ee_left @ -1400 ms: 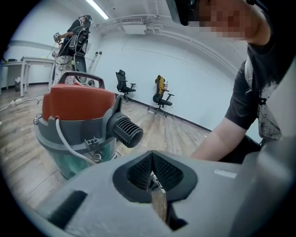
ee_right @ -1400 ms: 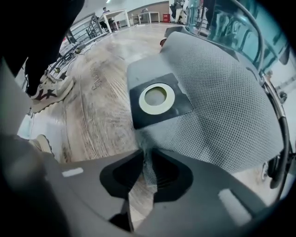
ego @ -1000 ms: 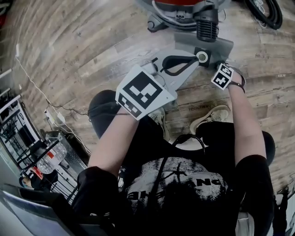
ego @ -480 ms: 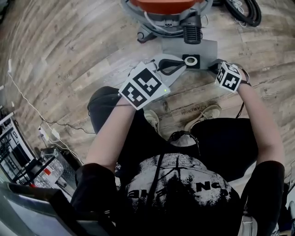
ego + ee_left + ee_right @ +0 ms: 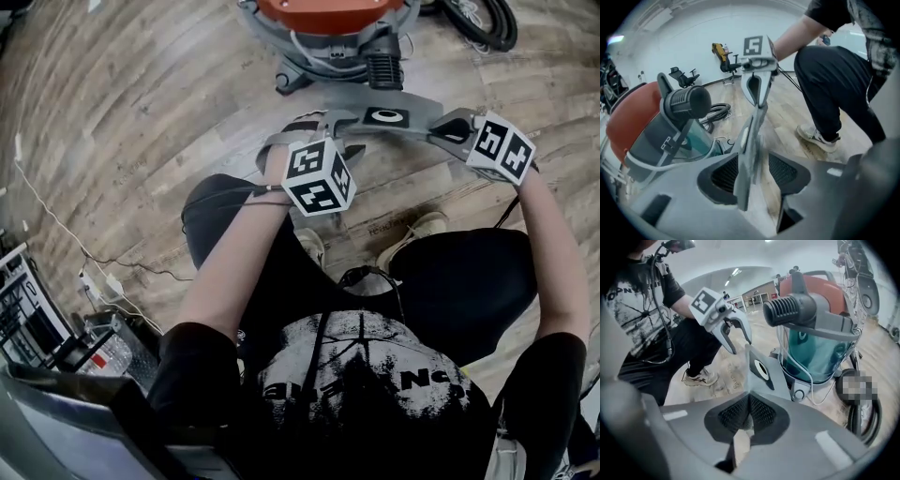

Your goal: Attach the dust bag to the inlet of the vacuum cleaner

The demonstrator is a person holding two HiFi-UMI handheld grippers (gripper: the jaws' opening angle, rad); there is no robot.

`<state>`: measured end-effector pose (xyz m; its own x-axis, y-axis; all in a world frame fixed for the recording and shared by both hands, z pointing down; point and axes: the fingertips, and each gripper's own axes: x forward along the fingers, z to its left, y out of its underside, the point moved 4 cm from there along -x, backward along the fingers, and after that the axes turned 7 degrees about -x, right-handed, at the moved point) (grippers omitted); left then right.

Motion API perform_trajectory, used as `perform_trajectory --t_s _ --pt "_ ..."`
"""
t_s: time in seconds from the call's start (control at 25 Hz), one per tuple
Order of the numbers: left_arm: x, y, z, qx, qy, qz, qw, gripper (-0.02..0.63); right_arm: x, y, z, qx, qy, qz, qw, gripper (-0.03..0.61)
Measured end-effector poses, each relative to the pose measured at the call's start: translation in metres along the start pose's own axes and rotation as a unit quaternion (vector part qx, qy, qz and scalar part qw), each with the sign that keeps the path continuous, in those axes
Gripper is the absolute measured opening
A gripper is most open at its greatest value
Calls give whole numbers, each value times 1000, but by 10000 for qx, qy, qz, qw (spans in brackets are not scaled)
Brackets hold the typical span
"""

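Note:
The grey dust bag [image 5: 386, 116], flat with a white-ringed hole in its collar, hangs above the floor just in front of the red-lidded vacuum cleaner [image 5: 323, 14] and its black ribbed inlet [image 5: 382, 67]. My right gripper [image 5: 448, 127] is shut on the bag's right edge; in the right gripper view the pads pinch the bag [image 5: 761, 371] with the inlet [image 5: 787, 310] beyond. My left gripper [image 5: 323, 127] is at the bag's left end. Its jaws have just been opening, and the bag [image 5: 749, 145] stands edge-on between the pads [image 5: 724, 173], which do not press on it.
A black hose [image 5: 483, 19] lies coiled right of the vacuum. A thin cable [image 5: 56, 225] runs over the wooden floor at the left, toward a rack with bottles [image 5: 56, 328]. The person's shoes [image 5: 417, 234] are just below the bag. Office chairs [image 5: 684, 77] stand far off.
The bag has been lifted off the floor and tipped toward level in front of the inlet. The right gripper rose with it. The left gripper rolled, and its marker cube now sits lower.

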<state>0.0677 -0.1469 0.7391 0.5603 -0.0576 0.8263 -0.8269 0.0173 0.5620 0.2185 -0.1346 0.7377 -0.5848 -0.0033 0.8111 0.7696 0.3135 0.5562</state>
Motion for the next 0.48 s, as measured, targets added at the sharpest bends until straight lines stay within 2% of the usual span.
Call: perform_trajectory --t_s 0.08,0.36,0.48 --pt "8 0 -3 243 -20 89 9997 202 -9 -5 6 -17 -36 -120 9999 5" --pt "15 -12 0 604 -369 -82 9975 186 -19 -11 34 -217 -200 -257 9992 5" --pt "18 -14 -2 817 -395 -28 9959 186 -16 -17 42 -315 -316 -307 9985 5"
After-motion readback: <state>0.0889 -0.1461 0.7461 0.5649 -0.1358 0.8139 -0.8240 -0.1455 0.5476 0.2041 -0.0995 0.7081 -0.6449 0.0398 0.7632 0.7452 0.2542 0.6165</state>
